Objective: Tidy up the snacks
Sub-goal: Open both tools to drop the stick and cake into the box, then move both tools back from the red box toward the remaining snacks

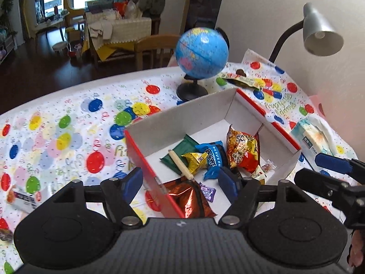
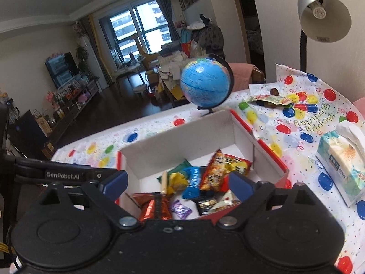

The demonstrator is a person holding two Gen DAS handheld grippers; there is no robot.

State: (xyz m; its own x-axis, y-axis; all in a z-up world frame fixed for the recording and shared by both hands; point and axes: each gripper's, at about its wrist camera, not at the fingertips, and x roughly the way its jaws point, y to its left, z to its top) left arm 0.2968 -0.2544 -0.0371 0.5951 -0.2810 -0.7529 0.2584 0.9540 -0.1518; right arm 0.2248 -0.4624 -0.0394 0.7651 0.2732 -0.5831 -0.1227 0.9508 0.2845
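Note:
A white cardboard box with red outer sides (image 1: 146,159) (image 2: 269,153) stands on the balloon-print tablecloth. It holds several snack packets: an orange-red bag (image 1: 243,153) (image 2: 219,171), a blue packet (image 1: 213,158) (image 2: 194,182), a yellow one (image 1: 196,162), a green one (image 1: 182,150), a copper foil bag (image 1: 189,198) (image 2: 152,207) and a purple candy (image 1: 208,191) (image 2: 180,209). My left gripper (image 1: 180,182) is open and empty, straddling the box's near left wall. My right gripper (image 2: 180,182) is open and empty above the box's near end; it also shows at the right of the left wrist view (image 1: 328,166).
A blue globe (image 1: 202,52) (image 2: 205,84) stands behind the box. A loose snack packet (image 1: 241,80) (image 2: 269,99) lies beyond it by the desk lamp (image 1: 319,29) (image 2: 319,13). A tissue pack (image 1: 312,137) (image 2: 342,162) sits to the right. A small packet (image 1: 25,198) lies at the left.

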